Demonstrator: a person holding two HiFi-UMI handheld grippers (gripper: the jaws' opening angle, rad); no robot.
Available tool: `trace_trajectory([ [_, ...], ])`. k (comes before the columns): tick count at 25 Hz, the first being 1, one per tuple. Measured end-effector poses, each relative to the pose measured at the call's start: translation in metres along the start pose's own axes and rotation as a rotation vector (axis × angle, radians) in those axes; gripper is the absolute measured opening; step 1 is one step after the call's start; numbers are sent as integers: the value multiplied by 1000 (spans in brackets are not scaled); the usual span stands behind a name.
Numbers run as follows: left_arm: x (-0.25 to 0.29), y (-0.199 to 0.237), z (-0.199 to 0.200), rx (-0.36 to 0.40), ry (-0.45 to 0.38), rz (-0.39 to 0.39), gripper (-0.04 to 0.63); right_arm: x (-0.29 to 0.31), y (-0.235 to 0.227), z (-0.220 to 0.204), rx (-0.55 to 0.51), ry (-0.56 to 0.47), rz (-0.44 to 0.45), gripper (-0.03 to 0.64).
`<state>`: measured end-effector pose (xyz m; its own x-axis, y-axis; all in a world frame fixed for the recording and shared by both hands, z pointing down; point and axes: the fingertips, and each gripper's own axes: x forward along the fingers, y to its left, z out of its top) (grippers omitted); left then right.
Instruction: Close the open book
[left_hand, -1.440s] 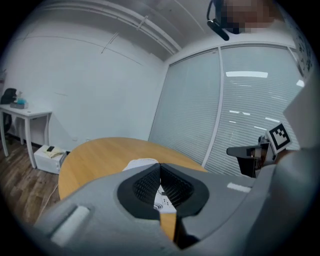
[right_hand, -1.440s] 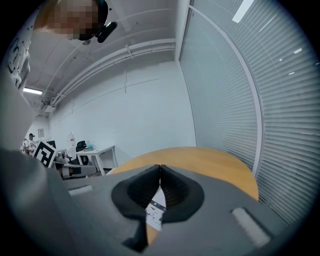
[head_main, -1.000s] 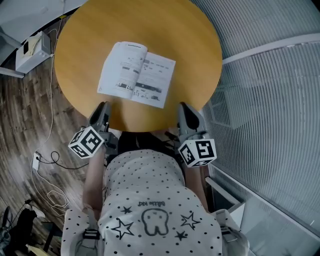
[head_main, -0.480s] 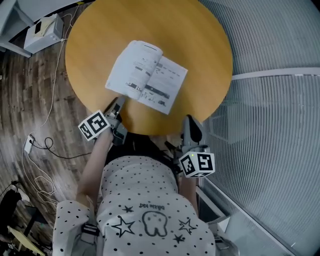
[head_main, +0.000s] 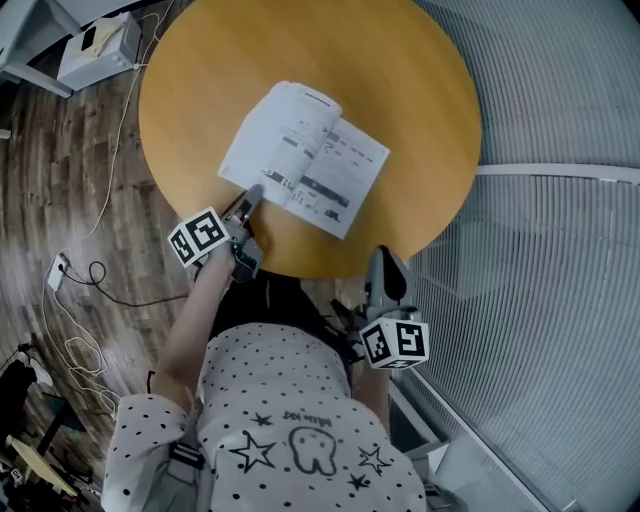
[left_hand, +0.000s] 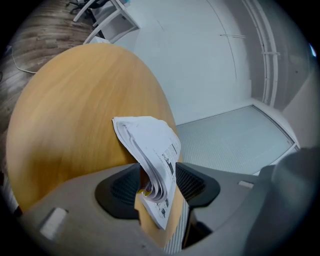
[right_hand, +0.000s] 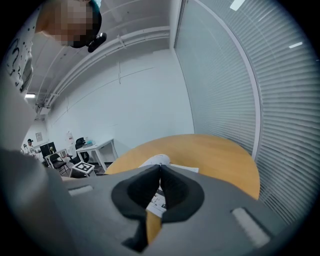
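The open book (head_main: 310, 160) lies flat, pages up, in the middle of the round wooden table (head_main: 200, 80). My left gripper (head_main: 250, 197) sits at the book's near left corner. In the left gripper view its jaws have just been opening, and the curled page edges (left_hand: 150, 135) stand between the pads (left_hand: 192, 182) without being pressed; the left gripper (left_hand: 157, 172) is open. My right gripper (head_main: 385, 260) hangs at the table's near edge, right of the book and apart from it. Its jaws (right_hand: 160, 169) are shut on nothing, with the book (right_hand: 159, 160) beyond them.
A white box (head_main: 98, 45) and loose cables (head_main: 80, 290) lie on the wood floor left of the table. Ribbed blinds (head_main: 560, 250) run along the right side. Desks and chairs (right_hand: 90, 150) stand far behind the table (right_hand: 220, 150).
My left gripper has moved forward over the table edge and down to the book's near left corner, rolling as it went. The right gripper has stayed at the table's edge.
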<state>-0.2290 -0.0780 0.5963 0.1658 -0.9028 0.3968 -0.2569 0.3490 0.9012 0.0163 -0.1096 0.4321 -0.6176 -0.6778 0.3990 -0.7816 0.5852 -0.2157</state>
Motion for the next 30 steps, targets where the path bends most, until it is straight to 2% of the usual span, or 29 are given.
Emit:
trace_trajectory([
  [15, 18, 27, 3, -91, -38, 44, 210, 4, -7, -6, 3, 17, 11, 5],
  [19, 22, 30, 15, -25, -57, 68, 210, 3, -3, -5, -2, 17, 24, 5],
  [21, 23, 31, 19, -17, -62, 70, 209, 3, -3, -5, 0, 16, 27, 5],
  [24, 24, 36, 19, 9, -75, 84, 174, 3, -11, -10, 3, 12, 28, 5],
  [26, 22, 37, 22, 74, -86, 94, 119, 3, -16, -13, 4, 10, 28, 5],
  [30, 19, 32, 24, 214, -99, 115, 100, 0, -22, -13, 8, 11, 23, 5],
])
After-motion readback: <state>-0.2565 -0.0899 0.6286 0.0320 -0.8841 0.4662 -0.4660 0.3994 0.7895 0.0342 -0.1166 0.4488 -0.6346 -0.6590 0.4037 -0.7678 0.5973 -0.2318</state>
